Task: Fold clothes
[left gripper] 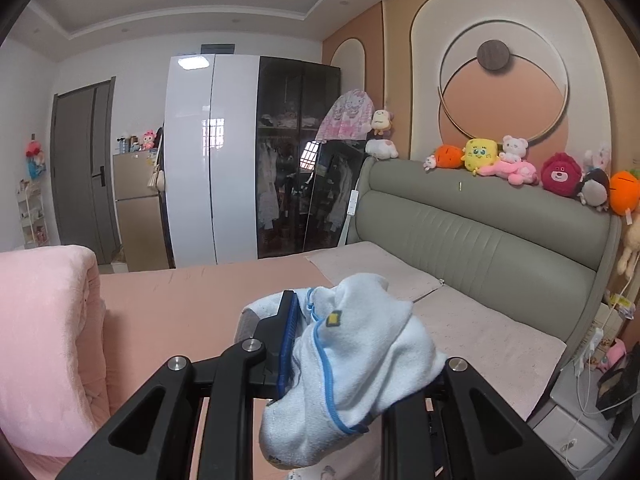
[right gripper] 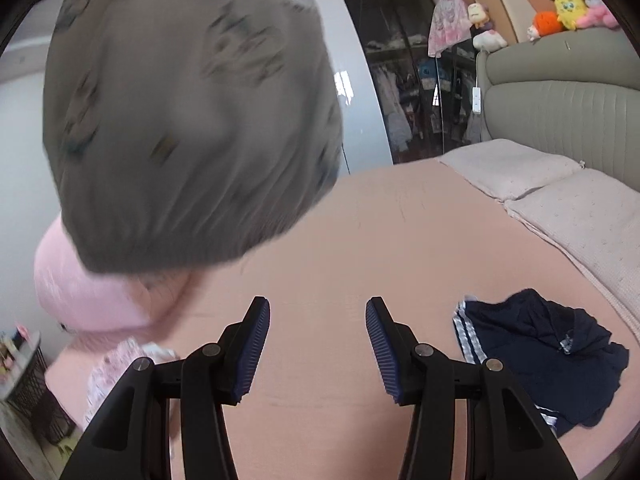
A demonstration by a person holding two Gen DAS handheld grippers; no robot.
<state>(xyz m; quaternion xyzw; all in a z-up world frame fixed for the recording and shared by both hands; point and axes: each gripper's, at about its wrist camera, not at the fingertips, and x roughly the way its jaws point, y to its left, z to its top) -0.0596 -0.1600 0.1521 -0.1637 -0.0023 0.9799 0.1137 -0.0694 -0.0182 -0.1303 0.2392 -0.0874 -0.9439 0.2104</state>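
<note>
My left gripper [left gripper: 316, 344] is shut on a pale blue garment [left gripper: 360, 360] with bright blue piping and a small yellow patch. The cloth bunches over the right finger and hides it. The gripper holds it up above the pink bed [left gripper: 192, 300]. In the right wrist view the same garment [right gripper: 192, 120] hangs blurred and grey in shadow at the upper left, above the bed [right gripper: 340, 240]. My right gripper [right gripper: 318, 344] is open and empty over the sheet. A crumpled navy garment with white stripes [right gripper: 540, 356] lies on the bed to its right.
A folded pink blanket [left gripper: 44, 340] sits at the bed's left, also in the right wrist view [right gripper: 92, 300]. Two pale pillows [right gripper: 560, 200] lie by the grey headboard [left gripper: 480, 232], which carries plush toys [left gripper: 520, 164]. A pink patterned cloth [right gripper: 116, 364] lies at the bed's near left. A wardrobe [left gripper: 240, 160] stands behind.
</note>
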